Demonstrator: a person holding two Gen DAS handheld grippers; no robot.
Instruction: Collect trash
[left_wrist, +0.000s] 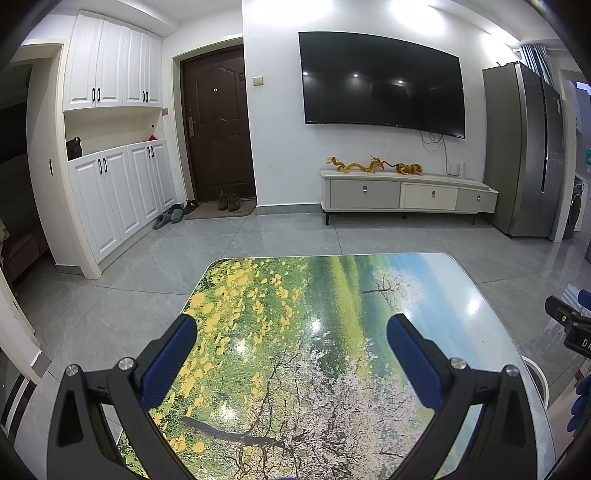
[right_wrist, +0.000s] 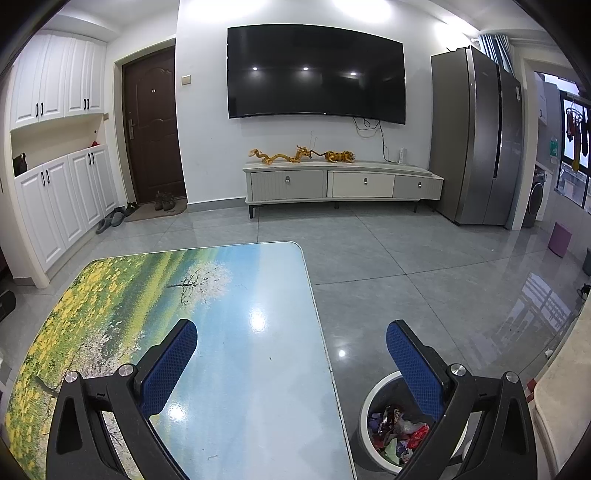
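Above the landscape-print table (left_wrist: 332, 280), left claw (left_wrist: 291, 334) and right claw (right_wrist: 291, 341) level, both spread wide, empty.

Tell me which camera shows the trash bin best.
The right wrist view. There the trash bin stands on the floor beside the table, its white rim and the wrappers inside visible, partly behind the right gripper. The left wrist view catches only a sliver of white rim at the table's right edge.

Colours across the room

The table (right_wrist: 236, 369) carries a printed landscape: yellow flowers, green grass, white blossom, blue sky. Both tongs have blue pads (left_wrist: 170, 362) on black frames; the white-rimmed bin (right_wrist: 373, 395) holds red, purple and green trash (right_wrist: 395, 432).
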